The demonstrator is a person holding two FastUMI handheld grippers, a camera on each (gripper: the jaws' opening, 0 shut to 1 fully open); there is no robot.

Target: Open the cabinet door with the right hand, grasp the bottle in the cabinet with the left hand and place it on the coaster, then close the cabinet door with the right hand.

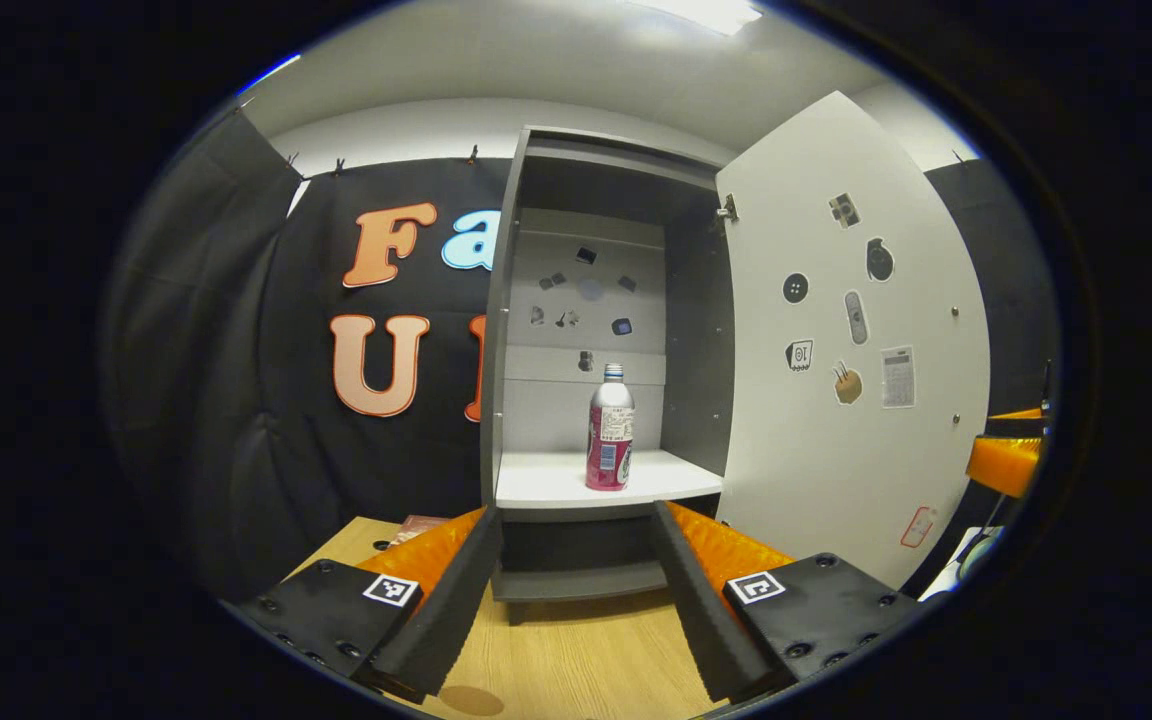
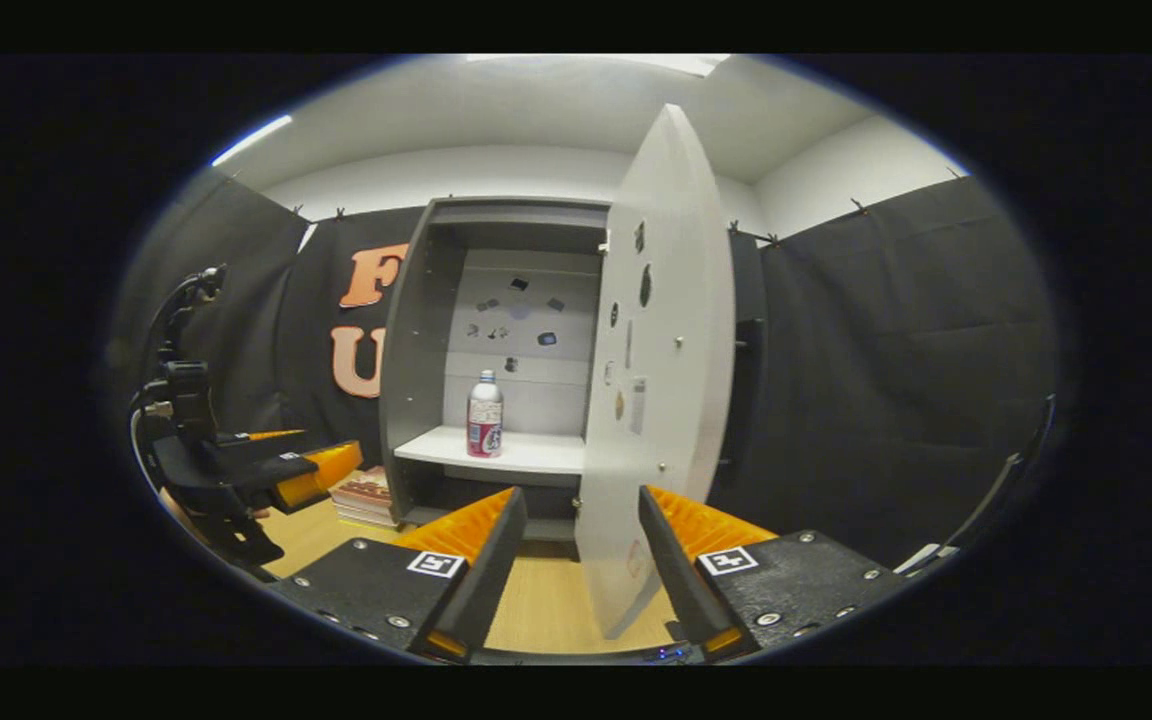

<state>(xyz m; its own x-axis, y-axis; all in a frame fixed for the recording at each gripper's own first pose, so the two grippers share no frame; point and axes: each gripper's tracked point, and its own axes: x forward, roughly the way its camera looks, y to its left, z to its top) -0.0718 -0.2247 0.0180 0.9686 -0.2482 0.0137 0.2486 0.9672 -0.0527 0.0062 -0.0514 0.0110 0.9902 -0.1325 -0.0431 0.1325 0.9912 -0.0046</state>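
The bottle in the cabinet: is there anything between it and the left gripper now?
Nothing visible blocks it. The cabinet door is swung open to the right, and the bottle stands alone on the white shelf, straight ahead of the open left gripper.

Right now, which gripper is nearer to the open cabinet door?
Right. The right gripper has the cabinet door edge between its open fingers. The left gripper is open, facing the bottle, with the door off to its side.

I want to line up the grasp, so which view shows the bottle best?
The left gripper view: the bottle stands upright on the cabinet shelf, straight ahead between the open left gripper fingers, cap and label clear. The right gripper view shows it smaller, farther off, left of the open door.
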